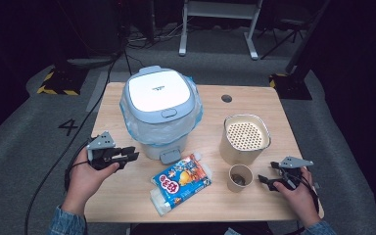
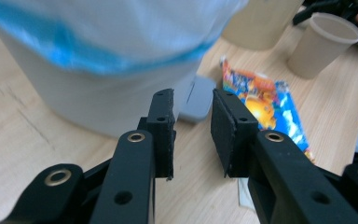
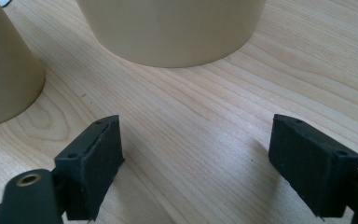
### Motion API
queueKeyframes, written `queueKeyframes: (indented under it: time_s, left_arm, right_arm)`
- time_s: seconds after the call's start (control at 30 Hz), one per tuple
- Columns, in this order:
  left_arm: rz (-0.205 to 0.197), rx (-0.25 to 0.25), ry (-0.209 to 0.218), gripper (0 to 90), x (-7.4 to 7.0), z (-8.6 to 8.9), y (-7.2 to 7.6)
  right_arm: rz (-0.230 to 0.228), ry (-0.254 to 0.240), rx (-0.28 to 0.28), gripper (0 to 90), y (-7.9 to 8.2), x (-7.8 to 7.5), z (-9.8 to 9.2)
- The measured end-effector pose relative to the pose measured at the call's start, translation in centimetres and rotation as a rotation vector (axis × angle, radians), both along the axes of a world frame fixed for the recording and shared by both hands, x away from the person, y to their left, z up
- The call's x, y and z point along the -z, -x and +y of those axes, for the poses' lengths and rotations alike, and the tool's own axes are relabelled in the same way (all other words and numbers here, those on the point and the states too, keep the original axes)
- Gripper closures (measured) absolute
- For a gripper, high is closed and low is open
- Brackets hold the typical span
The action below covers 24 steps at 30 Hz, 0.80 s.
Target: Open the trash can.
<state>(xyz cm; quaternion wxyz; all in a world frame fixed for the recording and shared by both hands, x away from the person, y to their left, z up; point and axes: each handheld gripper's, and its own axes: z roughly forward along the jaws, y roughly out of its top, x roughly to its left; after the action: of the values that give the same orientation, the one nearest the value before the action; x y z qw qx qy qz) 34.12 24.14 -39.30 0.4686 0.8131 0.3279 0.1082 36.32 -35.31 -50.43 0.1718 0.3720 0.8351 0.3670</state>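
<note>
A small pedal bin (image 1: 160, 110) with a white lid and a blue liner stands at the table's back left, and its grey pedal (image 1: 169, 156) faces me. My left gripper (image 1: 127, 157) hovers just left of the pedal, held in a hand. In the left gripper view its jaws (image 2: 192, 116) stand a narrow gap apart with nothing between them, pointing at the pedal (image 2: 196, 98) and the bin's base (image 2: 98, 56). A colourful snack bag (image 1: 181, 182) lies flat in front of the bin. My right gripper (image 1: 267, 181) rests wide open (image 3: 196, 154) beside a small paper cup (image 1: 240, 177).
A beige tub (image 1: 245, 138) with a perforated lid stands behind the cup, close to the right gripper. A round cable hole (image 1: 226, 98) marks the wooden table (image 1: 127, 205) at the back. Cables and stand legs lie on the grey floor around it.
</note>
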Motion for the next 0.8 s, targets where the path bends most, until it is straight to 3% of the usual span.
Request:
queueKeyframes:
  time_s: [0.3, 0.4, 0.8]
  left_arm:
    - [-0.026, 0.062, 0.053, 81.8, -3.2, -0.6, 0.0]
    - [-0.056, 0.081, 0.088, 84.4, -4.5, -1.1, -0.1]
    - [-0.146, 0.074, 0.158, 89.8, -7.1, -2.6, 0.0]
  right_arm:
    - [0.0, 0.0, 0.0, 17.7, 0.0, 0.0, 0.0]
    - [0.0, 0.0, 0.0, 17.7, 0.0, 0.0, 0.0]
    - [0.002, -0.001, 0.0, 17.7, 0.0, 0.0, 0.0]
